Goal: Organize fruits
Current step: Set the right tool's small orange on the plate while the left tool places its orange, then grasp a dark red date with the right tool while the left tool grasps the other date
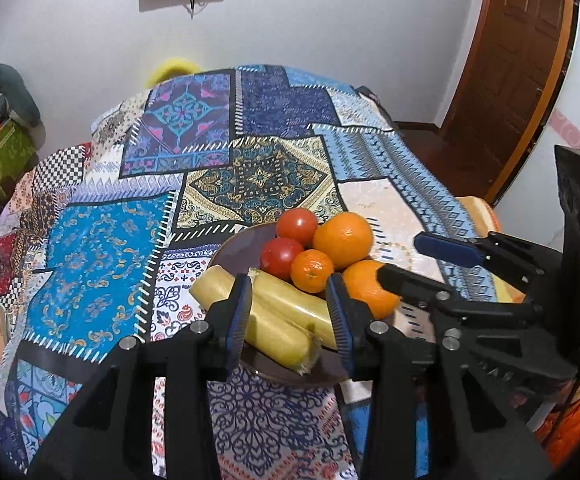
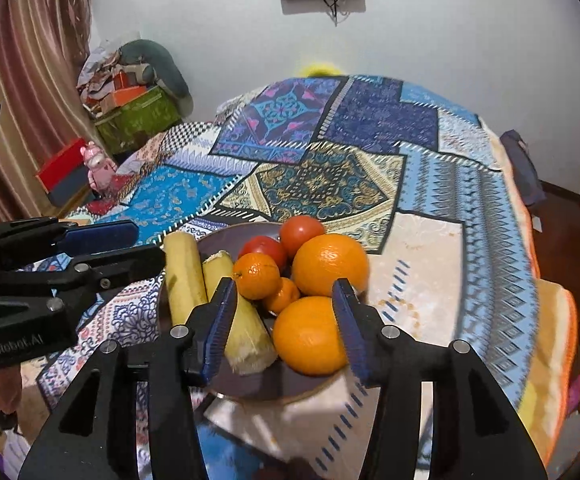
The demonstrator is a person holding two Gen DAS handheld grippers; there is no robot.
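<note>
Both my grippers, left (image 1: pixel 290 312) and right (image 2: pixel 283 326), spread wide, gripping nothing, above glossy brown plate (image 2: pixel 249 390); smooth round oranges (image 2: pixel 308 334), fibrous yellow stalks (image 1: pixel 265 320).

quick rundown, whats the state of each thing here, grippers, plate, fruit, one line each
left gripper: open, fingers either side of the yellow stalks
right gripper: open, near orange between its fingers, no contact seen
plate: on the patchwork cloth, full
yellow stalks: two, lying side by side on the plate
oranges: two large, whole, on the plate
mandarins: whole, on the plate
tomatoes: two, whole, far side of the plate
</note>
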